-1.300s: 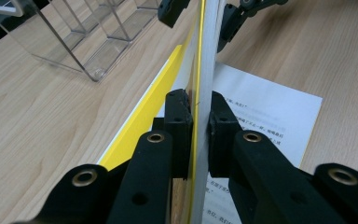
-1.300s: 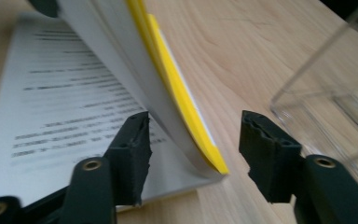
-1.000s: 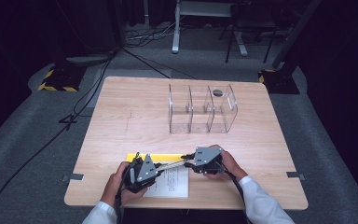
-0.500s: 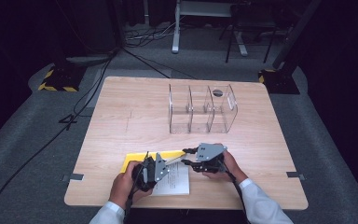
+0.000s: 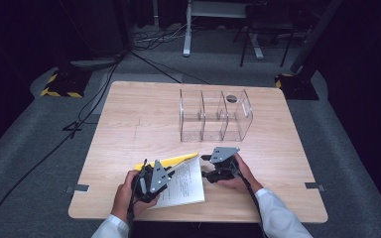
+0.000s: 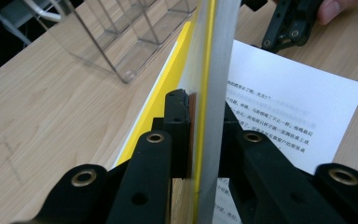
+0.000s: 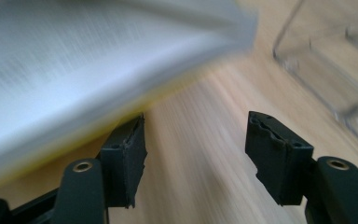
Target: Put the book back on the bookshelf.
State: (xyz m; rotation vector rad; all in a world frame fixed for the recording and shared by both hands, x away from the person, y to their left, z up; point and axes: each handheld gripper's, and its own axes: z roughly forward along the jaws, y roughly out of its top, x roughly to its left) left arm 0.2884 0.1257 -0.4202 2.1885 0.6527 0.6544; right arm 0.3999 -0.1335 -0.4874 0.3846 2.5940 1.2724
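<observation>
Underneath, a pale wooden table (image 5: 129, 119) meets grey carpet (image 5: 25, 163).

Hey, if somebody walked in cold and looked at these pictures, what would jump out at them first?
Probably the yellow-covered book lying open at the table's near edge, with the left gripper shut on its raised cover and pages. Just to its right, the right gripper has just been opening, and nothing sits between its fingers. Farther back stands a clear divided organizer on the wooden table.
</observation>
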